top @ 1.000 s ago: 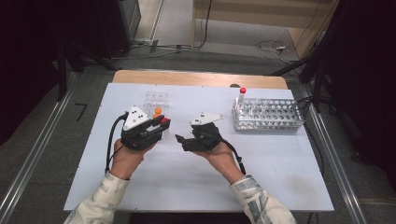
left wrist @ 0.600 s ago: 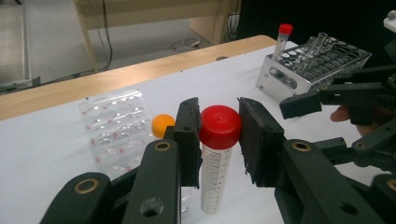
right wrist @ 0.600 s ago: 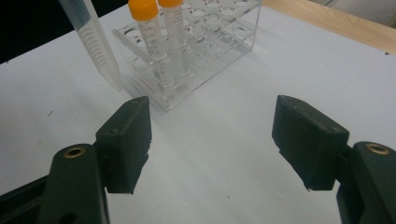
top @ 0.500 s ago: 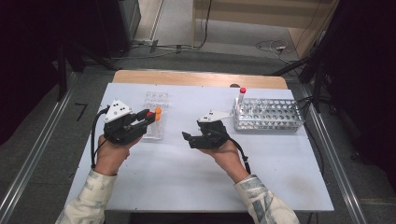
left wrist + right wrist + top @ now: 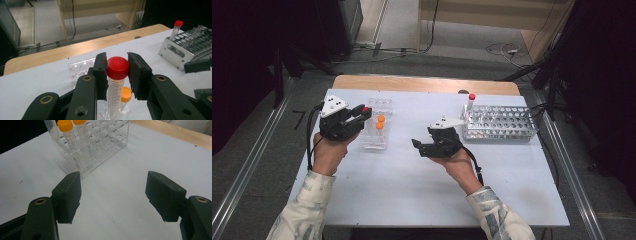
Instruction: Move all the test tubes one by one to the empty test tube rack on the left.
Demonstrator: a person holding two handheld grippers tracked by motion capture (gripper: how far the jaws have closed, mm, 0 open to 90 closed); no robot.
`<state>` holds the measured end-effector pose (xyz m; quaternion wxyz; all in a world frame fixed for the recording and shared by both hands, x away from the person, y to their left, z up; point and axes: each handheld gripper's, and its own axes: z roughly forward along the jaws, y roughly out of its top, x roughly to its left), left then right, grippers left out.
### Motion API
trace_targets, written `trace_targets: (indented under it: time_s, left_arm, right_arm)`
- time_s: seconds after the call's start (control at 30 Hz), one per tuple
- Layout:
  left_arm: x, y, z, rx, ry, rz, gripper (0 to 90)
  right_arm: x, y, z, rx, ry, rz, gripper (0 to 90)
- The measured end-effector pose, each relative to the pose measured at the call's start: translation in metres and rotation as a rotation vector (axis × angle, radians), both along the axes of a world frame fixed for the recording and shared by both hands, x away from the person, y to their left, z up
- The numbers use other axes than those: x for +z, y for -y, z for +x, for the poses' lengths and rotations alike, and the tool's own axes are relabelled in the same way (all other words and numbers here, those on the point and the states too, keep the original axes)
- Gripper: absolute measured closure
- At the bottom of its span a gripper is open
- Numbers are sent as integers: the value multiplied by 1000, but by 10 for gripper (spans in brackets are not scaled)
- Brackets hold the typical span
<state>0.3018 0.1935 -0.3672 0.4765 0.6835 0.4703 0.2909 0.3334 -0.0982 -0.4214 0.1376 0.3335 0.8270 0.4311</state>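
Left gripper (image 5: 117,75) clamped on a red-capped tube (image 5: 117,82), jaws pressing both sides of the cap; tube upright over the clear plastic rack (image 5: 377,131) at table's left, beside two orange-capped tubes (image 5: 380,122). Right gripper (image 5: 113,195) held above bare white table (image 5: 412,185) mid-table, jaws wide apart, nothing between them. Metal rack (image 5: 502,122) at right carries another red-capped tube (image 5: 470,105) at its left end.

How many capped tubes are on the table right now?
4: two orange-capped tubes in the clear rack, one red-capped tube between the left gripper's jaws, another red-capped one in the metal rack.
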Motion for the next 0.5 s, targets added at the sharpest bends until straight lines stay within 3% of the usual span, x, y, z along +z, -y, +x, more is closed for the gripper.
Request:
trace_targets:
  time_s: [0.23,0.5]
  left_arm:
    - [7,-1,13,23,20,-6,698]
    - [0,4,23,41,18,19,698]
  right_arm:
    - [-1,4,1,-5,-4,5,279]
    - [-1,6,0,-10,-4,10,281]
